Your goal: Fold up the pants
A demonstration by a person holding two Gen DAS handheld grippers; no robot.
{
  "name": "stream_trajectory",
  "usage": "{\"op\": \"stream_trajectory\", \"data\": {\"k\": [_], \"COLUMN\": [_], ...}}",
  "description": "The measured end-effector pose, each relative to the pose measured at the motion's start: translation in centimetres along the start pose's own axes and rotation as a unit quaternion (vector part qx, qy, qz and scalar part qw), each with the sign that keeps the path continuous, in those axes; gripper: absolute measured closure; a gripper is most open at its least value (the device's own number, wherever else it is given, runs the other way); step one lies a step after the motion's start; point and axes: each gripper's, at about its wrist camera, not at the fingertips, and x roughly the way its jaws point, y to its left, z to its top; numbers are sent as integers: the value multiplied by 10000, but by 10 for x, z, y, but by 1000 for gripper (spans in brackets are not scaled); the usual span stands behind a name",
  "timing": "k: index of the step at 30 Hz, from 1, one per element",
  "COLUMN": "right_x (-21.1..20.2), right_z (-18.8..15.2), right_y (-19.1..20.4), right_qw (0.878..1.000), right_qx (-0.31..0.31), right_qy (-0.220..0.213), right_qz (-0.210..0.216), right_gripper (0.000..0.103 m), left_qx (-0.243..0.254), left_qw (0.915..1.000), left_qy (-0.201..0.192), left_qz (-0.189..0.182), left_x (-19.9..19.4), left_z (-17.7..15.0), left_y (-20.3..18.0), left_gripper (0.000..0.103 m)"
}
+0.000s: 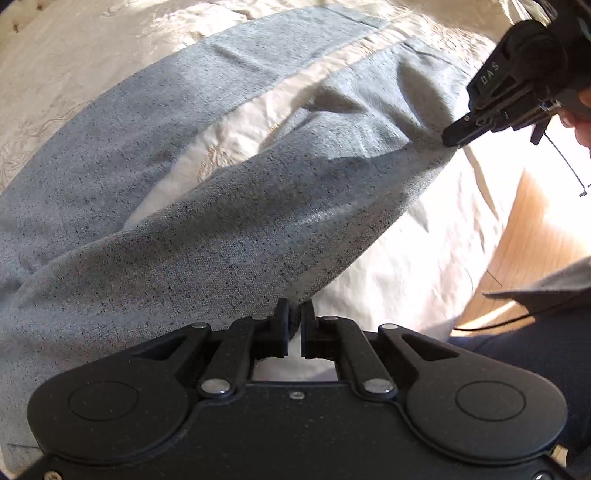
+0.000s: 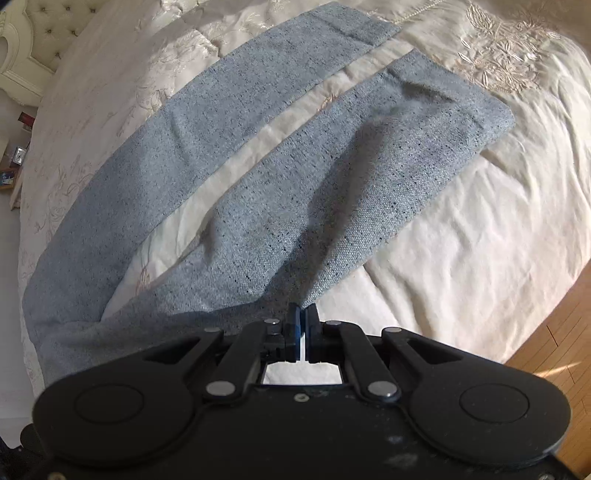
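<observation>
Plainly, the grey-blue pants lie spread over a cream embroidered bedspread, both legs running away from the cameras toward the far side with a strip of bedding showing between them. In the right wrist view the left leg lies flat, while the right leg is rumpled and lifts toward the near edge, where the right gripper has its jaws drawn together on the cloth's outer edge; only a thin sliver of light shows between the pads, and the fabric rises straight into them. The left wrist view shows the left gripper likewise closed, its two fingers pinching the near right edge of the same leg, the cloth bunched between them and pulled up off the bedding. Farther along that edge, at the upper right of this view, the right gripper appears from the side, its tip nipping the hem line so that the fabric peaks into a ridge with a dark shadow beside it. A hand grips that tool at the frame's right edge. Wooden floor shows to the near right beyond the bed, brightly sunlit. A tufted headboard stands at the far left in the right wrist view, with small items on furniture below it, too small to tell apart.
</observation>
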Motion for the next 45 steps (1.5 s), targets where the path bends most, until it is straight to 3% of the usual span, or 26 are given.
{"op": "stream_trajectory", "data": {"k": [5, 10, 13, 16, 20, 26, 34, 37, 39, 42, 44, 45], "right_x": [13, 14, -8, -23, -14, 17, 55, 57, 57, 54, 51, 48], "right_z": [-20, -11, 12, 51, 111, 169, 189, 194, 197, 198, 197, 194], "right_y": [-7, -6, -6, -15, -43, -72, -78, -83, -87, -93, -94, -92], "right_qw": [9991, 9973, 9980, 9969, 9929, 9886, 9771, 9769, 9784, 9813, 9817, 9816], "right_qx": [6, -202, -511, -700, -798, -1162, -2064, -2123, -2066, -1881, -1822, -1837], "right_qy": [413, 704, 304, -364, -789, -570, -113, -5, 65, 11, -31, -83], "right_qz": [-132, 5, 211, 44, -398, -772, -502, -262, -31, 408, 559, 518], "right_gripper": [99, 88, 81, 72, 71, 70, 69, 67, 66, 70, 97, 99], "left_qx": [310, -478, -1025, -1499, -2088, -2760, -3597, -3843, -3892, -3823, -3779, -3778], "left_qw": [9991, 9986, 9946, 9882, 9764, 9577, 9277, 9164, 9132, 9143, 9153, 9152], "left_qy": [280, 243, 160, 164, 170, 129, -81, -211, -233, -188, -145, -115], "left_qz": [-56, 5, 101, 279, 526, 807, 994, 1102, 1186, 1322, 1388, 1396], "left_x": [8, 9, 9, 12, 11, 0, -25, -35, -37, -40, -39, -38], "left_z": [-12, -4, 1, 6, 9, 9, 3, 4, 8, 10, 13, 13], "left_y": [-7, 8, 15, 18, 20, 14, 8, 6, 6, 0, -2, -2], "left_gripper": [96, 95, 95, 94, 89, 88, 86, 86, 86, 86, 86, 85]}}
